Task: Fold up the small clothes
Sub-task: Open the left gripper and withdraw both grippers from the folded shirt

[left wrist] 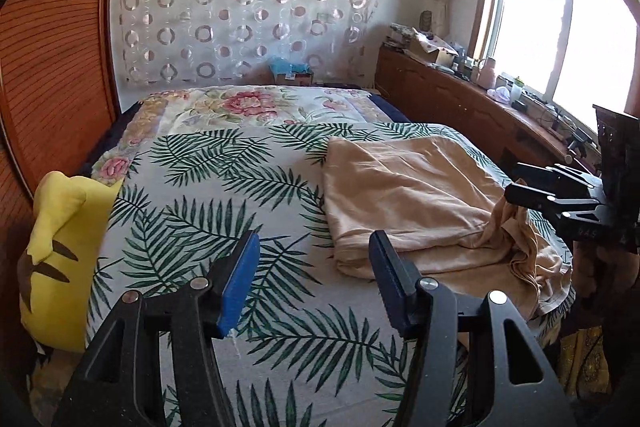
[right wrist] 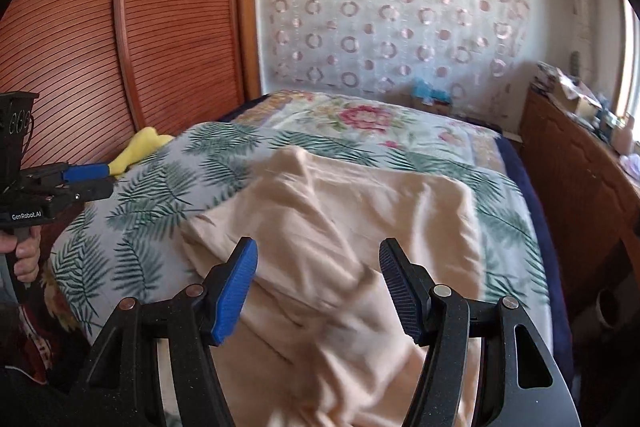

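A beige garment (left wrist: 412, 195) lies partly folded on the right half of the bed's palm-leaf sheet (left wrist: 208, 187). Its near right corner is bunched into a peak next to my right gripper (left wrist: 512, 183). My left gripper (left wrist: 314, 259) hovers open over bare sheet to the left of the garment, with nothing between its blue pads. In the right wrist view, the right gripper (right wrist: 316, 251) stands open above the blurred garment (right wrist: 340, 211), pads apart and not pressing cloth. The left gripper (right wrist: 110, 181) shows at the left edge, held by a hand (right wrist: 24, 251).
A yellow plush pillow (left wrist: 60, 259) sits at the bed's left edge against the wooden slatted wardrobe (right wrist: 120, 47). A floral quilt (left wrist: 248, 107) covers the far half of the bed. A cluttered wooden cabinet (left wrist: 460, 95) runs along the right under the window.
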Demonstrator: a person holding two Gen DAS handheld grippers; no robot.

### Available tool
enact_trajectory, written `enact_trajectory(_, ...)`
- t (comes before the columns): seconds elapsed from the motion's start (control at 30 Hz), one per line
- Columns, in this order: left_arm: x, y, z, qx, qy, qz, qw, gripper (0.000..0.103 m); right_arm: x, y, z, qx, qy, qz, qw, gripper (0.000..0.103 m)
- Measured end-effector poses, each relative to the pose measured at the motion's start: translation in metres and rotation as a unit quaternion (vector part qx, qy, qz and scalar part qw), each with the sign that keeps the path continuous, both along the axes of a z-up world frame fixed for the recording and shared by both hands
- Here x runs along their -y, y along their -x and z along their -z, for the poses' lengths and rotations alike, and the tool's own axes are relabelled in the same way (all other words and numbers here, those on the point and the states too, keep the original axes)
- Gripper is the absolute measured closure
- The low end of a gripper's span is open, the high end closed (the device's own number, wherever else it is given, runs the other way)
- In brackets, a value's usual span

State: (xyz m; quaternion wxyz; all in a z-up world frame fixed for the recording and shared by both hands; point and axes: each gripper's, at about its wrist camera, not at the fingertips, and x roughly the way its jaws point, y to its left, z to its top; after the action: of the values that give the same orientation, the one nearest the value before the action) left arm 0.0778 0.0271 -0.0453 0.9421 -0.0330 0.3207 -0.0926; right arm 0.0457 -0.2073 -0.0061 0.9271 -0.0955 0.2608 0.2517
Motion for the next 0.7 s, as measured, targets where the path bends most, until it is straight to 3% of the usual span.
enact_trajectory(0.27,-0.029,0.005,-0.001,0.005,0.005,-0.029,0.9996,0.045,-0.06,-0.039,0.014,-0.028,0.02,-0.063,0.997,0.038)
enact_trajectory(0.47,-0.038,0.006,0.001,0.006,0.009,-0.038,0.9992,0.045,-0.086,-0.079,0.034,-0.069,0.044,-0.085,0.993,0.038)
enact_trajectory(0.7,-0.04,0.007,0.006,0.003,0.011,-0.039,0.9992,0.045,-0.123,-0.097,0.051,-0.096,0.077,-0.113,0.986,0.038)
